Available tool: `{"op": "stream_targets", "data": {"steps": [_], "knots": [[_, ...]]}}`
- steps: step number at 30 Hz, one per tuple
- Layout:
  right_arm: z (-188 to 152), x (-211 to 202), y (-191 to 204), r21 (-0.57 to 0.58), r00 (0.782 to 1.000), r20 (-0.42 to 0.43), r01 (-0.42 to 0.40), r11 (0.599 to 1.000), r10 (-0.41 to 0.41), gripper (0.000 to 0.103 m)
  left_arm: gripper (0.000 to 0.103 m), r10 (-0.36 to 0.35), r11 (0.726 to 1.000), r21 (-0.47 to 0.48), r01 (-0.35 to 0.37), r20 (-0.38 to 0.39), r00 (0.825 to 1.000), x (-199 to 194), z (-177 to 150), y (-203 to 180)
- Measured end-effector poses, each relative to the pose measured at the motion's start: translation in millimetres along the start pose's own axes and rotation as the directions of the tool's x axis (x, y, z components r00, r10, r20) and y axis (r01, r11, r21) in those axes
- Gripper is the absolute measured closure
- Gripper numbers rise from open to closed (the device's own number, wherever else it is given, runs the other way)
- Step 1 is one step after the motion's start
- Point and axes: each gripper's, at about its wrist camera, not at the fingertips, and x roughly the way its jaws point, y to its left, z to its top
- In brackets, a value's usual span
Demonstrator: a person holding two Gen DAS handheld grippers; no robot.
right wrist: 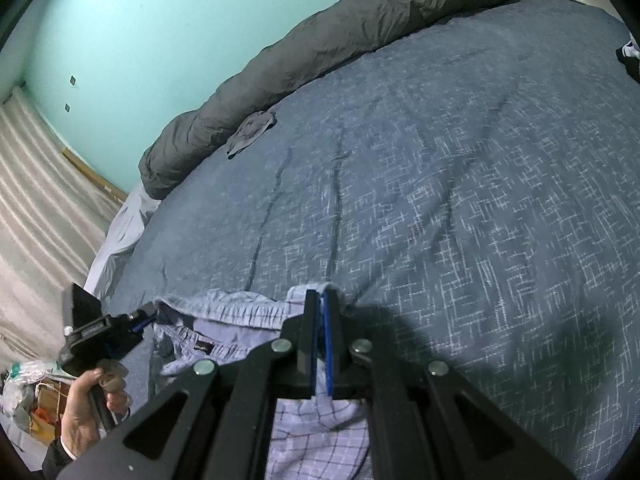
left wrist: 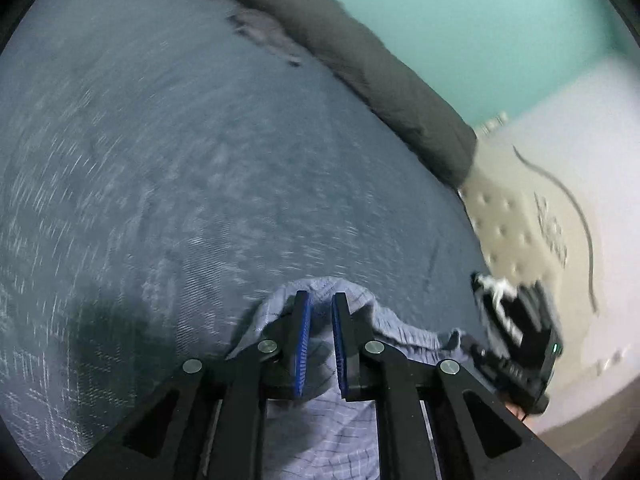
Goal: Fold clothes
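L gripper (left wrist: 320, 340): my jaws nearly shut, pinching the checked shorts (left wrist: 320, 432). R gripper (right wrist: 320, 340): jaws fully closed on same cloth. Both angled downward. My L hand (right wrist: 86, 408) wraps its handle.

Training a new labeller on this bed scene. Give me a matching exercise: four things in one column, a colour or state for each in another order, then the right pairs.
Things:
1. checked shorts
2. bedspread
3. rolled duvet
4. wall

Descriptions:
A. plain dark grey, lying along the bed's far edge
B. turquoise
C. light blue, pinched at the waistband by both grippers
D. dark blue with a white crosshatch pattern

Pairs: 1-C, 2-D, 3-A, 4-B
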Motion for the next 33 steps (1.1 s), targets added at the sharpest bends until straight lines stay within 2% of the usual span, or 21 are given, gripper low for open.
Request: {"op": "stream_targets", "data": {"steps": [3, 6, 8, 11, 13, 17, 21, 23, 24, 25, 26, 28, 33], "knots": [[1.8, -2.8, -1.0, 0.0, 1.0, 0.012, 0.002, 1.0, -0.002, 0.101, 0.09, 0.019, 1.0, 0.02, -0.019, 0.025, 1.0, -6.2, 2.4, -1.4], [2.7, -3.2, -3.2, 0.008, 1.0, 0.013, 0.005, 1.0, -0.005, 0.101, 0.085, 0.056, 0.99, 0.126, -0.056, 0.0, 0.998, -7.9, 0.9, -19.3], [2.2, -2.5, -3.8, 0.012, 1.0, 0.01, 0.005, 1.0, -0.005, 0.101, 0.082, 0.114, 0.974, 0.198, -0.107, -0.025, 0.993, -3.5, -2.9, -30.1], [2.1, -0.6, -2.1, 0.01, 1.0, 0.006, 0.003, 1.0, -0.003, 0.101, 0.081, 0.23, 0.918, 0.34, -0.202, -0.041, 0.972, 11.0, -13.3, -49.2], [1.8, 0.0, -0.7, 0.005, 1.0, 0.004, 0.001, 1.0, -0.001, 0.101, 0.073, 0.307, 0.867, 0.425, -0.261, -0.042, 0.951, 21.1, -21.3, -54.4], [2.4, 0.8, -1.5, 0.01, 1.0, 0.004, 0.0, 1.0, 0.0, 0.101, 0.068, 0.391, 0.788, 0.53, -0.314, -0.037, 0.92, 36.4, -32.8, -60.1], [0.9, 4.3, -2.8, 0.019, 1.0, -0.003, 0.002, 1.0, -0.002, 0.101, 0.068, 0.469, 0.696, 0.607, -0.383, 0.02, 0.883, 49.1, -40.4, -63.8], [0.5, 6.0, -2.4, 0.02, 1.0, -0.006, 0.0, 1.0, 0.0, 0.101, 0.074, 0.474, 0.682, 0.618, -0.391, 0.034, 0.88, 51.9, -38.6, -66.3], [0.4, 6.2, -2.6, 0.02, 1.0, -0.006, 0.0, 1.0, 0.001, 0.101, 0.089, 0.475, 0.676, 0.622, -0.394, 0.04, 0.879, 53.1, -37.4, -67.5], [0.8, 6.5, -3.4, 0.022, 1.0, -0.005, -0.001, 1.0, 0.002, 0.101, 0.096, 0.455, 0.695, 0.606, -0.386, 0.046, 0.889, 48.4, -32.7, -67.5], [1.2, 6.8, -4.2, 0.024, 1.0, -0.004, -0.003, 1.0, 0.003, 0.101, 0.097, 0.43, 0.717, 0.587, -0.376, 0.052, 0.901, 42.6, -27.2, -67.4], [1.7, 7.1, -5.5, 0.029, 1.0, -0.002, -0.003, 1.0, 0.003, 0.101, 0.099, 0.361, 0.787, 0.514, -0.341, 0.066, 0.93, 25.2, -14.3, -62.6], [0.5, 8.0, -7.1, 0.029, 1.0, -0.001, -0.003, 1.0, 0.003, 0.101, 0.099, 0.285, 0.871, 0.386, -0.304, 0.107, 0.953, 4.9, 6.6, -44.0]]}}
